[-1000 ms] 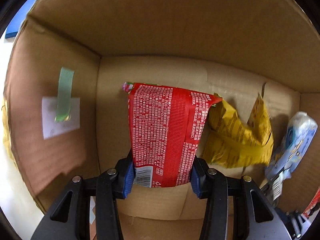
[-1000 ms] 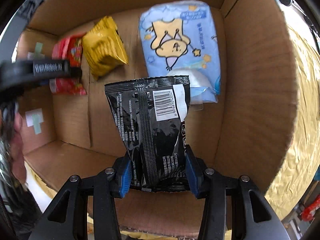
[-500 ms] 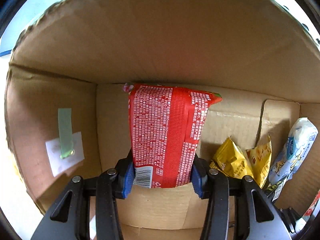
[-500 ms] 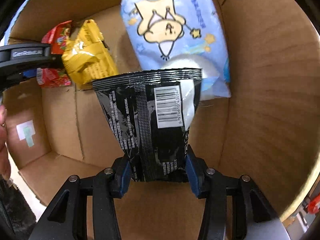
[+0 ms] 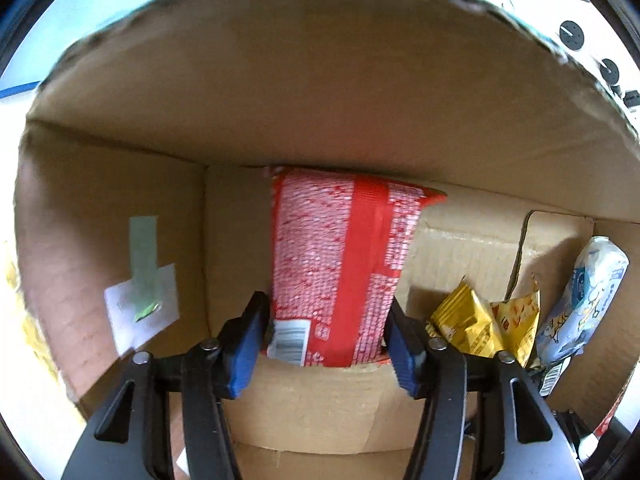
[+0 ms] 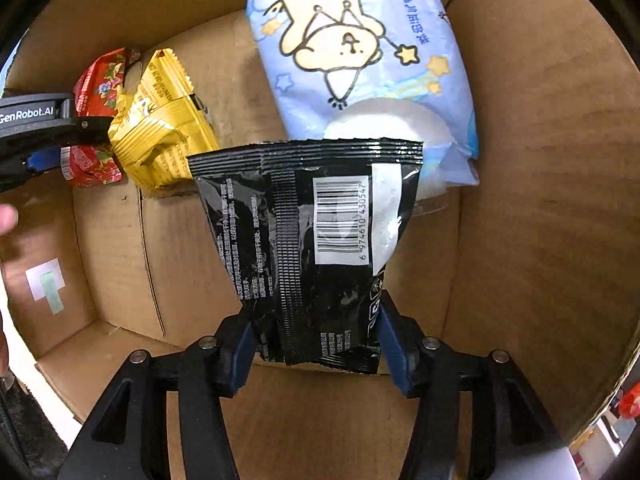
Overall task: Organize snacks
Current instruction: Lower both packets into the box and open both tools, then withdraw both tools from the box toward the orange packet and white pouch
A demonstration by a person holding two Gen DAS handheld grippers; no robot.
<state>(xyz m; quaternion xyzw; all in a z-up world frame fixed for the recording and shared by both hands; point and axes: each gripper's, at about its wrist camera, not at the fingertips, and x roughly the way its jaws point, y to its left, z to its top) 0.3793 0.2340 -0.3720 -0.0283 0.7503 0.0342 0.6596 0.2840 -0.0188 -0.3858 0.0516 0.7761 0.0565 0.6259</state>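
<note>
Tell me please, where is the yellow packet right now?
The yellow packet lies on the box floor, left in the right wrist view, between the red packet and the blue pack.

We're seeing matt, corrugated cardboard on the box (image 6: 540, 160), glossy crinkled film shining on the black packet (image 6: 312, 236), and the yellow pouch (image 6: 160, 136) and red packet (image 5: 340, 264) gleaming like foil-plastic.
</note>
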